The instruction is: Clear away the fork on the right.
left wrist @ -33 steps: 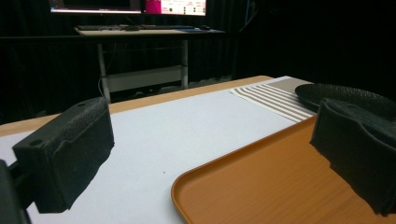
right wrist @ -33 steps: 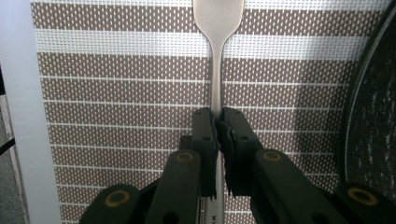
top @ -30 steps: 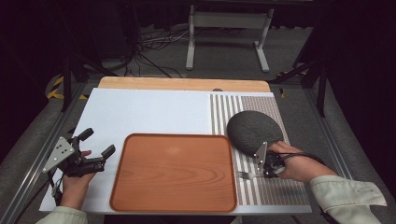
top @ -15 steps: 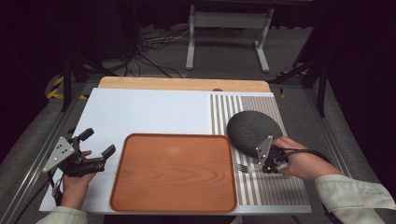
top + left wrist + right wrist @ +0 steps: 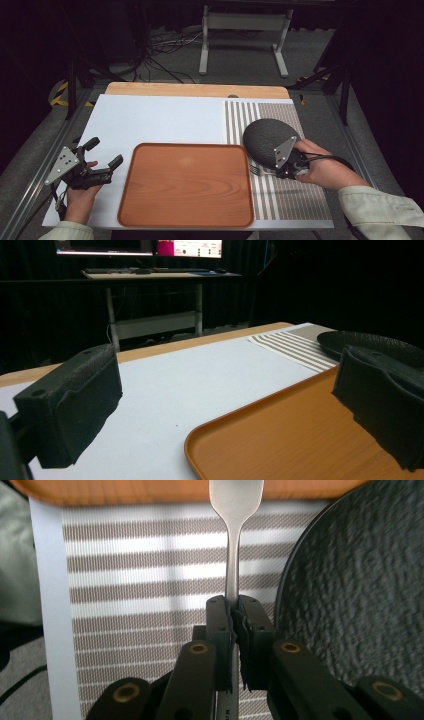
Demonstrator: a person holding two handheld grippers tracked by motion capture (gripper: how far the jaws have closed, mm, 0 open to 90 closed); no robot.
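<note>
On the striped mat (image 5: 287,195), right gripper (image 5: 234,611) fingers clamp one fork (image 5: 234,540); left gripper (image 5: 102,160) fingers apart.

Place: a lab or recording studio set up for tabletop work.
Surroundings: black curtains (image 5: 390,75) hang around the table (image 5: 150,120) on all sides.
Floor: grey carpet, with loose cables (image 5: 165,50) and a grey metal stand (image 5: 243,30) behind the table.
Background: two lit monitors (image 5: 140,246) sit on a desk (image 5: 155,275) in the left gripper view.
Markings: yellow-and-black hazard tape (image 5: 61,92) lies by a table leg.
Frame: metal rails (image 5: 30,175) edge the table.
</note>
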